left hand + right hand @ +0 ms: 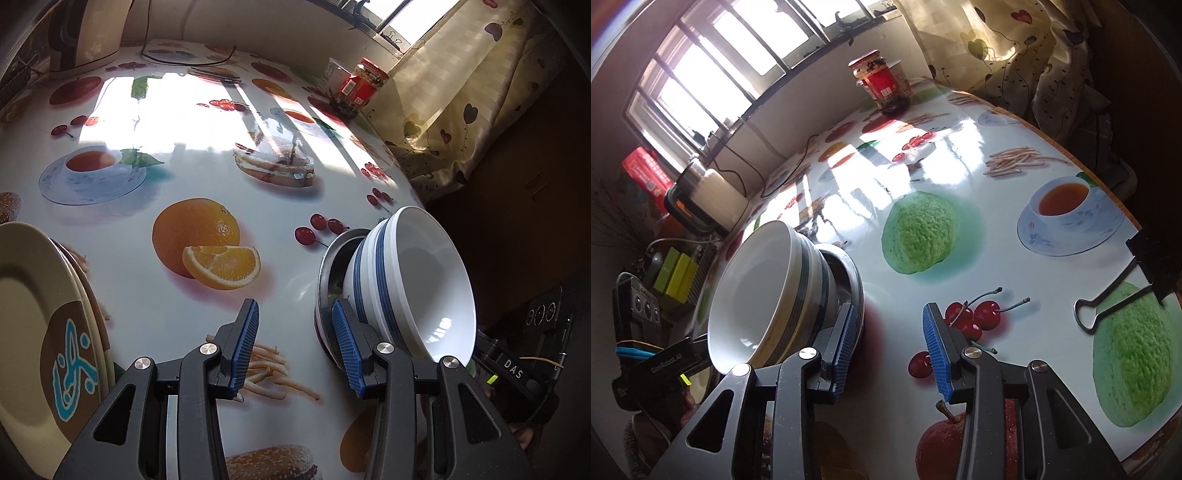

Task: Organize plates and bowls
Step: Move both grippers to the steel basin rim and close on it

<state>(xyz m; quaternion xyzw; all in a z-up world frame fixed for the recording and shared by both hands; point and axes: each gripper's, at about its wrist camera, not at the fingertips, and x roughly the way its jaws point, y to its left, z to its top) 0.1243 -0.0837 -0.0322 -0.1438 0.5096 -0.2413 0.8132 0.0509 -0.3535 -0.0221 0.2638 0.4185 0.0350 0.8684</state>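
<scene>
Stacked bowls (413, 280) in metal dish (334, 258) on table (184, 177); plates (40, 325) left

plate stack (33, 317) cut off left

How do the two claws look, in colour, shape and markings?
Both look the same. The left claw and the right claw each have two black angular plastic arms with triangular cut-outs and round silver pivot bolts. The fingers carry blue ribbed pads. Seen from the other wrist, each black body shows white lettering, a small green light, and a band: yellow in one view, blue in the other.
</scene>
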